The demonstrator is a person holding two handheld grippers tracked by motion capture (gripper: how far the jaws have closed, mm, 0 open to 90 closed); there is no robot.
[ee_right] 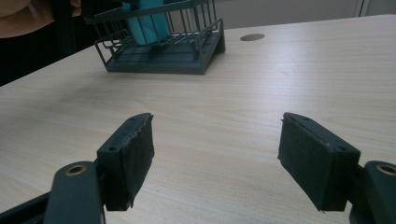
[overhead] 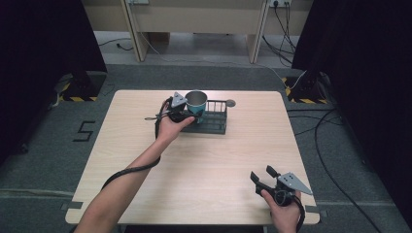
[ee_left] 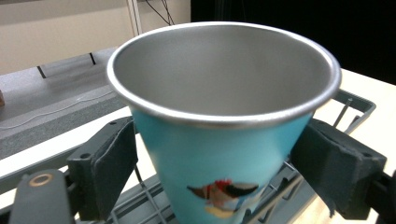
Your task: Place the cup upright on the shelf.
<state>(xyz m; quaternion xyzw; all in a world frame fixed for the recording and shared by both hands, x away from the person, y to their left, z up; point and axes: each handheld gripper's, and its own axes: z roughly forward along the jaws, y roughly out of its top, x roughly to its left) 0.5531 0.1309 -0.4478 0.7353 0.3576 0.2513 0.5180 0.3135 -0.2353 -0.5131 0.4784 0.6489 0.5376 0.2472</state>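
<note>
A teal metal cup (overhead: 196, 101) with a bird picture and a steel inside stands upright at the left end of a dark wire rack (overhead: 216, 122) on the far side of the table. My left gripper (overhead: 191, 114) is shut on the cup (ee_left: 219, 140), one pad (ee_left: 112, 161) pressed against each side, with rack bars (ee_left: 359, 105) below and behind it. My right gripper (overhead: 262, 174) rests near the table's front right edge. It is open, with nothing between its pads (ee_right: 133, 154). From there the rack (ee_right: 163, 56) and the cup (ee_right: 144, 23) show far ahead.
The wooden table (overhead: 204, 165) has a round cable hole (overhead: 230, 103) just behind the rack's right end. Cables (overhead: 335, 145) lie on the grey floor to the right. Black curtains flank both sides, and a beige desk frame stands beyond.
</note>
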